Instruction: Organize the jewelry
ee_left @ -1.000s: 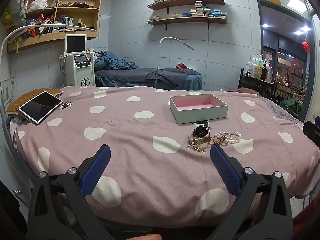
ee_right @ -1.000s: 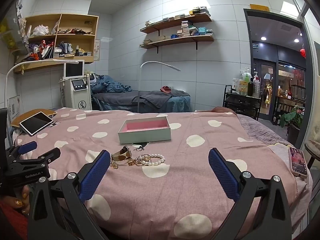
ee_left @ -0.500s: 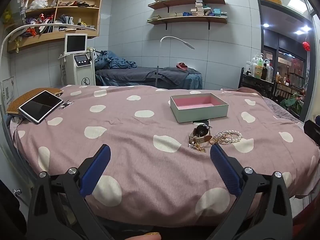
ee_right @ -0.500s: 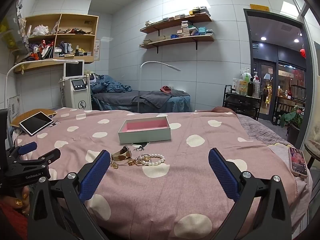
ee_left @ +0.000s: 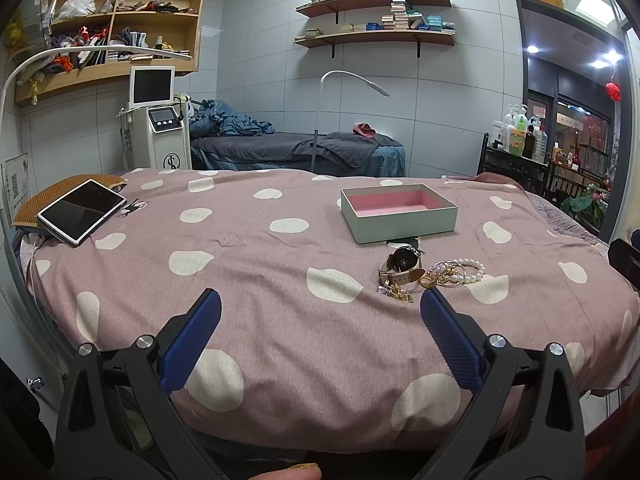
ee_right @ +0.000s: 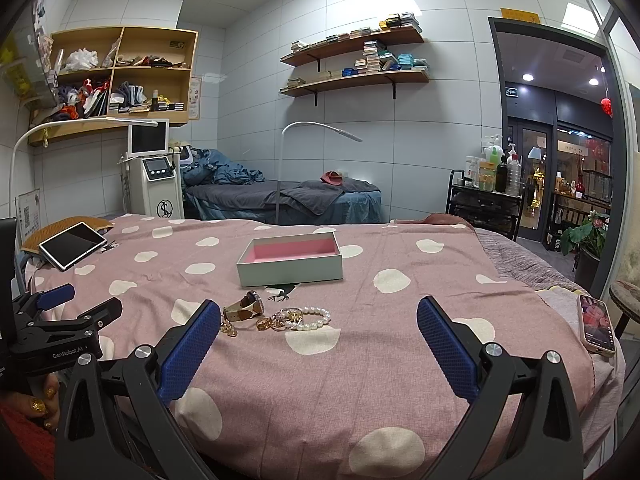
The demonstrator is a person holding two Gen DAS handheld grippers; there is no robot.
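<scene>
**A:** Status, near to far. Right gripper (ee_right: 316, 342) has its fingers spread wide, nothing between them, hovering over the near edge of the bed (ee_right: 400, 380). Left gripper (ee_left: 320, 338) likewise: spread, empty, also at the near edge.

**B:** Where's the jewelry?

**A:** One small pile mid-bed, beyond the fingertips. Watch (ee_right: 247, 307) with a tan strap on the left of the pile, small gold pieces (ee_right: 229, 328) just in front of it, gold rings (ee_right: 276, 321) in the middle, pearl bracelet (ee_right: 314, 318) on the right. Rings and bracelet are touching, maybe tangled; can't tell.

**B:** Target?

**A:** Open box (ee_right: 290, 262) with a pink lining, just behind the pile, nothing inside it that I can see. Nothing's been moved into it yet.

**B:** First pick?

**A:** I'd take the watch with the right gripper. It's the bulkiest item and sits slightly apart from the rings. Pinch across the strap, not the round face, which would likely slip. Come in low; the sheet is soft and the fingers may snag fabric.

**B:** Risks?

**A:** Pearls dragging the rings along when lifted. Use the left gripper to pin the rings if so. Tablet (ee_left: 82, 212) at the far left corner and phone (ee_right: 597, 330) at the right edge are well clear.
</scene>
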